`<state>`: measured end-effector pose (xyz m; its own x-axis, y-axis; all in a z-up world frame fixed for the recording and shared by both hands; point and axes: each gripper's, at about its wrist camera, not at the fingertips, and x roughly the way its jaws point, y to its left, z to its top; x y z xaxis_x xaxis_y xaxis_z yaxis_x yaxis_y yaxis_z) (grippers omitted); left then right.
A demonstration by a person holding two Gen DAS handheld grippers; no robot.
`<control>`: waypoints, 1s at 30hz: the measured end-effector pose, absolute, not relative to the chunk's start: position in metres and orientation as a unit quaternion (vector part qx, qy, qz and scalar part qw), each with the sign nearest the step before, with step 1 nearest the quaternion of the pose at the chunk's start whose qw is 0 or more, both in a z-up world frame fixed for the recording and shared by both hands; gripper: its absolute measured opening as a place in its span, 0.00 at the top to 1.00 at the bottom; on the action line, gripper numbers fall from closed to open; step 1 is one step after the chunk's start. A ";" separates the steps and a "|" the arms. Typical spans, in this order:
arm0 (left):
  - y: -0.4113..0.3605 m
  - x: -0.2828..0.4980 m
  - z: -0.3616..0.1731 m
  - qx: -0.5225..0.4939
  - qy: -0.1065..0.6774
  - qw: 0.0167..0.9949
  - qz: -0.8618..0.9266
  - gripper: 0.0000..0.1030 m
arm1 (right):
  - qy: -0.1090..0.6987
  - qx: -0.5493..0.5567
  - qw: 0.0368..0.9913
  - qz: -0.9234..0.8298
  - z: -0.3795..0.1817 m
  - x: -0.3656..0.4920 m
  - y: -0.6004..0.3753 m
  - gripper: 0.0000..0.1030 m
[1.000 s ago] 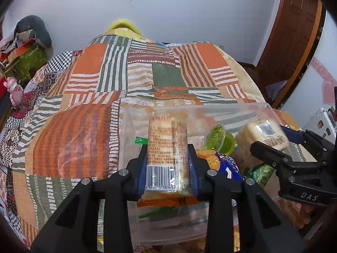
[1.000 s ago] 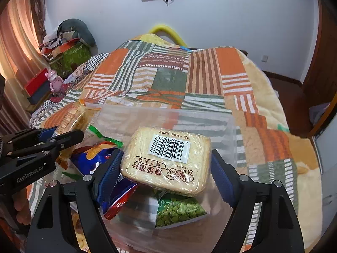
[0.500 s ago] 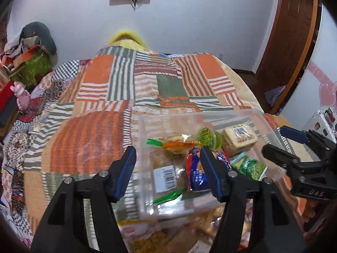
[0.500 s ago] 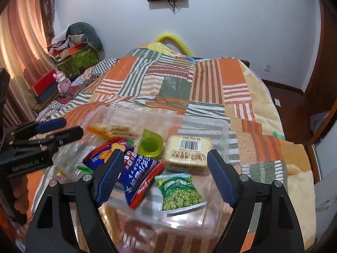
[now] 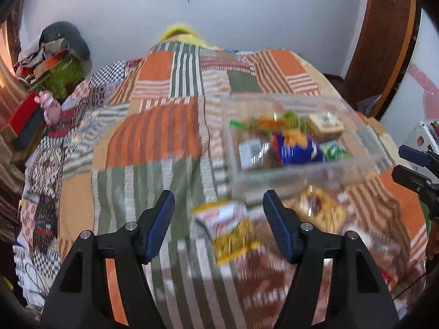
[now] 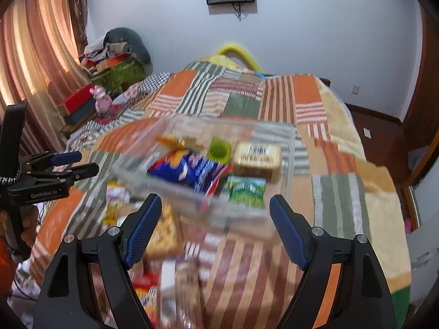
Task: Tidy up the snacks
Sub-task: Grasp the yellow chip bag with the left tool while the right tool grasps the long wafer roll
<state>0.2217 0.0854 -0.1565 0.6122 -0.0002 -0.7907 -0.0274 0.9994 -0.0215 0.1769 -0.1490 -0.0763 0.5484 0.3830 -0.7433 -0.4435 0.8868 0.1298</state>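
A clear plastic bin (image 5: 356,161) (image 6: 285,148) sits on the patchwork bed. It holds a blue chip bag (image 6: 189,170), a tan cake pack with a barcode (image 6: 256,157), a green pea bag (image 6: 247,189), a green jelly cup (image 6: 218,149) and a barcoded cracker pack (image 5: 251,150). My left gripper (image 5: 219,224) is open and empty above a yellow-and-white snack bag (image 5: 230,230). My right gripper (image 6: 214,230) is open and empty, short of the bin. Loose snacks (image 6: 164,230) lie in front of the bin, blurred.
The bed's quilt (image 5: 164,142) spreads far and left. Boxes, a pink toy (image 6: 100,101) and clutter stand at the left by the curtain. A wooden door (image 5: 384,41) is at the right. More packets (image 6: 170,288) lie near the bed's front edge.
Both grippers let go of their packs, which now lie in the bin. Both have pulled back and up from the bin, and the loose snacks in front have come into view.
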 end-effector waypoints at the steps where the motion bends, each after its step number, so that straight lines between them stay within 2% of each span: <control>1: 0.085 0.215 -0.160 -0.015 0.444 0.896 0.008 0.34 | 0.421 -0.036 0.875 0.238 -0.081 0.172 -0.149 0.23; 11: 0.087 0.194 -0.197 -0.038 0.480 0.876 0.023 0.33 | 0.474 -0.038 0.841 0.256 -0.116 0.137 -0.146 0.24; 19: 0.088 0.196 -0.214 -0.045 0.490 0.870 0.026 0.33 | 0.503 -0.049 0.820 0.268 -0.137 0.137 -0.136 0.49; 21: 0.090 0.200 -0.218 -0.048 0.490 0.870 0.032 0.33 | 0.512 -0.048 0.813 0.275 -0.142 0.136 -0.135 0.58; 30: 0.093 0.231 -0.227 -0.078 0.489 0.868 0.038 0.33 | 0.498 -0.042 0.835 0.231 -0.142 0.142 -0.153 0.58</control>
<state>0.2306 0.0932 -0.2271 0.5184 -0.0105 -0.8550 -0.1423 0.9849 -0.0983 0.1415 -0.1534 -0.1419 0.3976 0.3441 -0.8506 -0.4278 0.8896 0.1599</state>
